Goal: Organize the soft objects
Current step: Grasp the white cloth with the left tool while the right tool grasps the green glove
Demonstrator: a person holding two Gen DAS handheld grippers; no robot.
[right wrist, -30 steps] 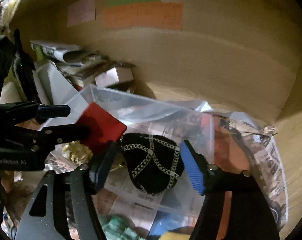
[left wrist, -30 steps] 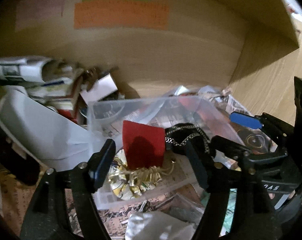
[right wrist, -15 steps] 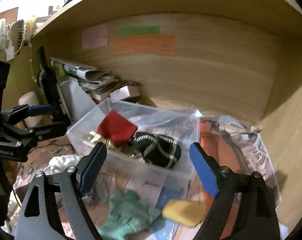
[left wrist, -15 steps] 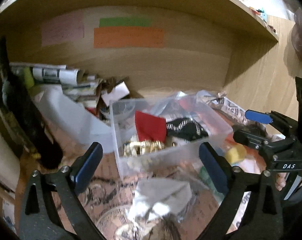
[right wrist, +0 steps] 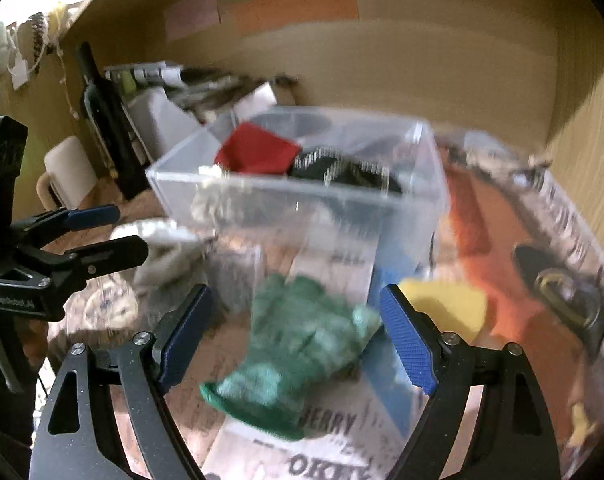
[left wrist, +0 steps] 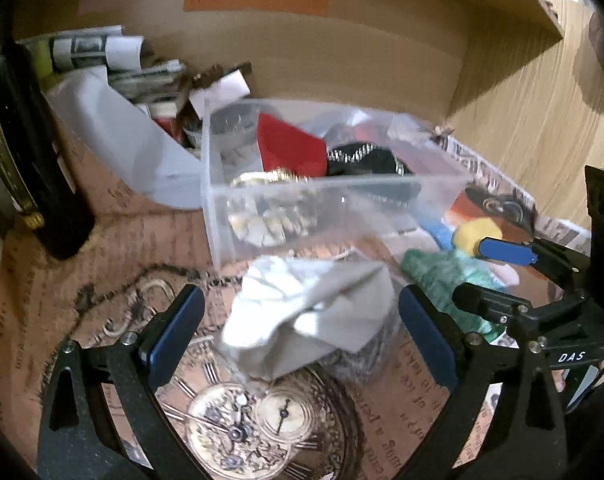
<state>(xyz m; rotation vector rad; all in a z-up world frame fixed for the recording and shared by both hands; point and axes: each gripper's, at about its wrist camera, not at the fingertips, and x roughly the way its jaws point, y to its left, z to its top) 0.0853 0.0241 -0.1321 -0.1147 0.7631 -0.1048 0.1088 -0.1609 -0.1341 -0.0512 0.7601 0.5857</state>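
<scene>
A clear plastic bin holds a red cloth, a black chain-patterned pouch and a gold crumpled item. In front of it lie a white crumpled cloth, a green knit glove and a yellow soft piece. My left gripper is open with the white cloth between its fingers. My right gripper is open around the green glove.
A dark bottle stands at the left. Rolled papers and a white sheet pile behind the bin. Printed paper covers the shelf floor. Wooden walls close the back and right.
Both grippers have pulled back out of the bin toward the front and lowered. The white cloth now lies between the left fingers and the green glove between the right fingers.
</scene>
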